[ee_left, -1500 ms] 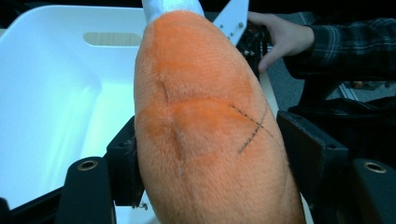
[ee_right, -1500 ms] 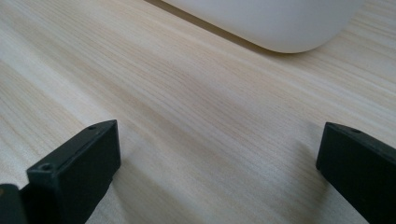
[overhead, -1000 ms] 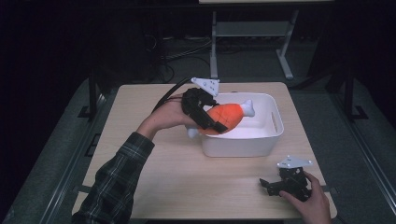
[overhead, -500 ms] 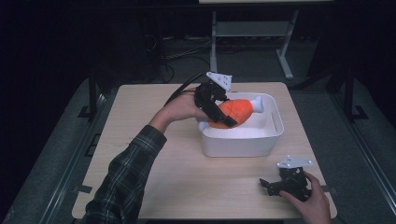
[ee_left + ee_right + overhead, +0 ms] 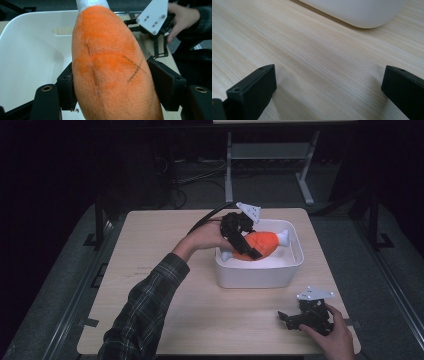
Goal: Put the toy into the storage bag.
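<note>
Plush in the shape of an orange drumstick (image 5: 259, 244) is held by the left gripper (image 5: 245, 241) over the white tub (image 5: 260, 276) that stands on the wooden worktop (image 5: 150, 250). In the high view the toy is seen lying slantwise above the tub's open top, its white bone end (image 5: 283, 237) turned toward the far right corner and a second white end (image 5: 226, 255) showing at the tub's near left rim. In the left gripper view the orange body (image 5: 110, 67) is pressed between the two black jaws, one pad set against each side, with the tub's white inside wall (image 5: 30, 50) seen to the left and beneath. Whether the toy touches the tub's floor cannot be told. The left hand (image 5: 207, 237) is wrapped round the gripper's handle, and a plaid sleeve (image 5: 145, 315) is seen running back to the near edge.

The right gripper (image 5: 292, 319) is rested on the worktop near the front right corner, well apart from the tub, and is held by the right hand (image 5: 332, 335). In the right gripper view its jaws are spread wide with nothing between them but bare wood (image 5: 324, 75), and the tub's rounded outer wall (image 5: 359, 12) is seen ahead.
</note>
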`<state>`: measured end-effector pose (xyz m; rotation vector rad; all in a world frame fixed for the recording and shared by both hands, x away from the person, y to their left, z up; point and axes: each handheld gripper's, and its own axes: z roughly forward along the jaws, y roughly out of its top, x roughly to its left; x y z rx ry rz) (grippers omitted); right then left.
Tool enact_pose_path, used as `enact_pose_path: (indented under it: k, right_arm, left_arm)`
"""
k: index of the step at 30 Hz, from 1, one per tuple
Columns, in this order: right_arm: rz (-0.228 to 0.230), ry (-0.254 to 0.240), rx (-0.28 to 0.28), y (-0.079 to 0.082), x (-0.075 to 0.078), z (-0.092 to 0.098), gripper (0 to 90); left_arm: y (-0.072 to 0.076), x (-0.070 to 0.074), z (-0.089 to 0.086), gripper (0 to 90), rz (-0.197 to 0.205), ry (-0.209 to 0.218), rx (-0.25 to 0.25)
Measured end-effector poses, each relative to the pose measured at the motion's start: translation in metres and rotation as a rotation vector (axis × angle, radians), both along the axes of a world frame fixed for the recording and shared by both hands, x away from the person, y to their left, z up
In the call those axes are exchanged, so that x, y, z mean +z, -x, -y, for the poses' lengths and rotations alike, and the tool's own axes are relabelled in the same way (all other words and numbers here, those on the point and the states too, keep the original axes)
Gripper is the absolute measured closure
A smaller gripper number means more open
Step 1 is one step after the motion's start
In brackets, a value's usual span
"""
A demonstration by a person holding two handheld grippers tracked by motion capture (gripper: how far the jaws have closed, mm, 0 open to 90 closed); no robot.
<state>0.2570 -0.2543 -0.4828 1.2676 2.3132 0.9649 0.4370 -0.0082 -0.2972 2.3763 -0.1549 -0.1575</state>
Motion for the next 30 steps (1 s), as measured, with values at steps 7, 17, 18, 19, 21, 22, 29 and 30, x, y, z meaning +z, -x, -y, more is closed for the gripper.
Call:
enact_pose_path:
  k: [7, 17, 18, 19, 21, 22, 29, 30]
  right_arm:
    - [0.0, 0.0, 0.0, 0.0, 0.0, 0.0, 0.0]
    - [0.002, 0.001, 0.001, 0.0, 0.0, 0.0, 0.0]
    - [0.002, 0.001, 0.001, 0.0, 0.0, 0.0, 0.0]
    - [0.002, 0.001, 0.001, 0.0, 0.0, 0.0, 0.0]
    - [0.0, 0.0, 0.0, 0.0, 0.0, 0.0, 0.0]
    - [0.0, 0.0, 0.0, 0.0, 0.0, 0.0, 0.0]
    - [0.0, 0.0, 0.0, 0.0, 0.0, 0.0, 0.0]
    - [0.0, 0.0, 0.0, 0.0, 0.0, 0.0, 0.0]
  left_arm:
    - [-0.001, -0.007, 0.007, 30.3, 0.007, -0.01, -0.017]
    - [-0.002, -0.017, 0.014, 30.1, 0.012, -0.048, -0.027]
    - [-0.002, -0.017, 0.015, 29.9, 0.013, -0.048, -0.031]
    - [-0.002, -0.017, 0.015, 29.8, 0.013, -0.054, -0.035]
    - [-0.001, -0.019, 0.016, 29.4, 0.01, -0.054, -0.036]
    - [-0.001, -0.019, 0.017, 29.2, 0.011, -0.06, -0.037]
    - [-0.001, -0.017, 0.016, 28.5, -0.002, -0.04, -0.034]
    - [-0.001, -0.016, 0.016, 28.5, 0.0, -0.042, -0.034]
